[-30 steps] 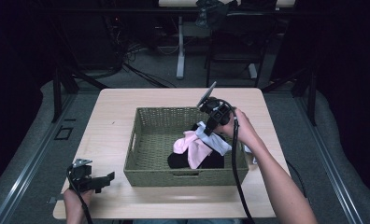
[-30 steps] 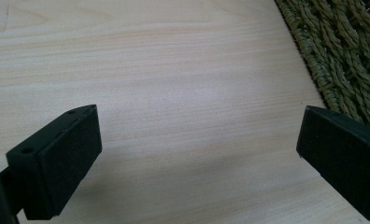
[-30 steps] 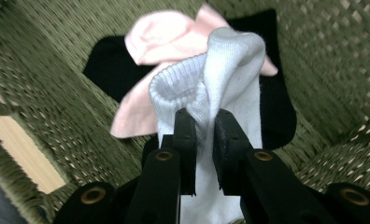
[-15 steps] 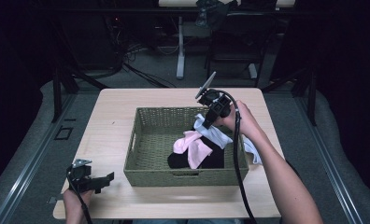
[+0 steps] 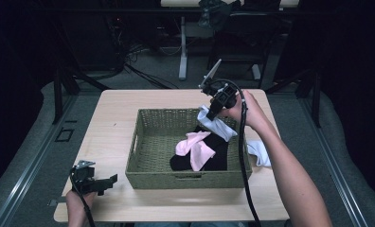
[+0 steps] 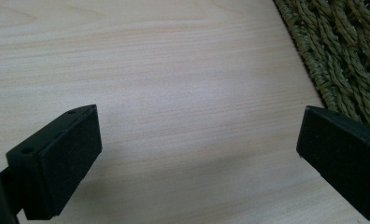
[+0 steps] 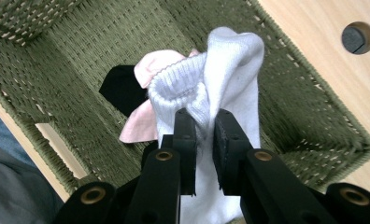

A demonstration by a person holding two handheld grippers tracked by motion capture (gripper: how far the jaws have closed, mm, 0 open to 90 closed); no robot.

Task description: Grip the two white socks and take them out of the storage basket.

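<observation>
Nearest me, at seven o'clock on the pale wooden table (image 5: 114, 118), the left gripper (image 5: 111, 180) rested with its jaws spread wide and nothing between them; its hand (image 5: 76, 208) was cut off by the bottom edge. Just past it stood the olive-green woven rectangular basket (image 5: 150, 142), holding a pink sock (image 5: 195, 149) on a black garment (image 5: 218, 156) whose shape I could not make out. At one o'clock the right gripper (image 7: 204, 140) had its jaws pinched tight on the ribbed cuff of a white cotton sock (image 7: 230, 79), held above the basket's far right corner, its toe hanging out of sight. Another white piece (image 5: 260, 152) lay at three o'clock, half hidden by the forearm.
</observation>
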